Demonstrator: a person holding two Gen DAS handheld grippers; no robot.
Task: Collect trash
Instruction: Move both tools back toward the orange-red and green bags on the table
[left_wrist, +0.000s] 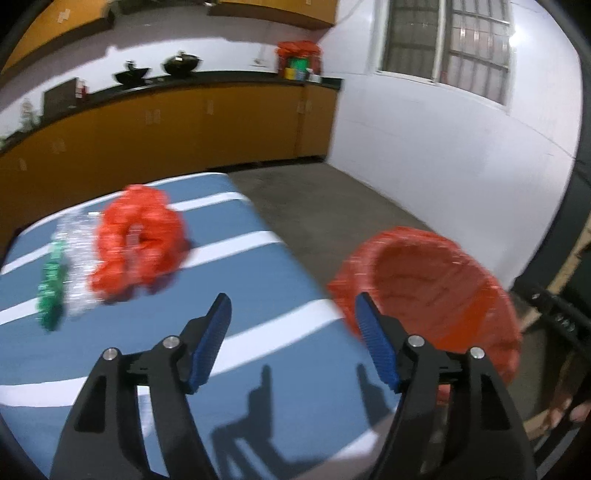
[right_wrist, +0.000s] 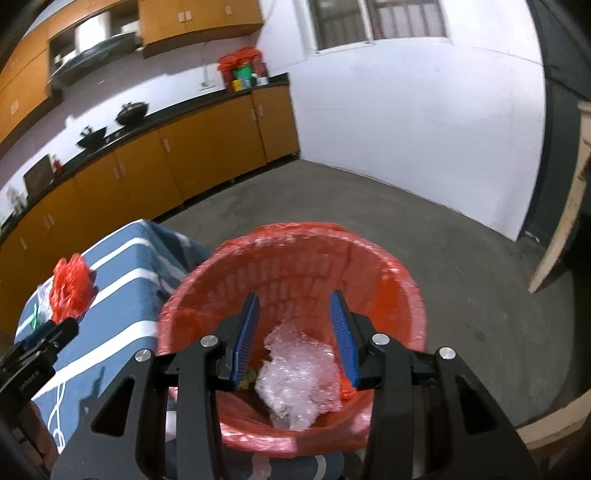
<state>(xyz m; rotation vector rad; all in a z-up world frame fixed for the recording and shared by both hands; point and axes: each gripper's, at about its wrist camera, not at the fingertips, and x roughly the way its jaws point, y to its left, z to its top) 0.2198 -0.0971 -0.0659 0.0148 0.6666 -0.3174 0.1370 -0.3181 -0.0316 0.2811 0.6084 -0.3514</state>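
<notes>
While the right gripper (right_wrist: 293, 332) hangs over the bin (right_wrist: 391, 266) with its jaws apart and nothing between them, the left gripper (left_wrist: 291, 339) points at the table (left_wrist: 258, 332), jaws wide and also empty. No earlier view is given, so I say nothing of motion. A clear plastic wad (right_wrist: 299, 376) already lies in the bin's red liner. Three pieces remain on the striped cloth, at the table's far left: a red crumpled bag (left_wrist: 138, 243), a clear wrapper (left_wrist: 79, 266) touching its left side, and a green scrap (left_wrist: 51, 291) left of that. All look like thin film: very light, soft, springy, likely slippery, and not fragile. I judge the red bag best pinched at a thick bunched fold near its middle, closing well in, since a loose edge could slide out.
</notes>
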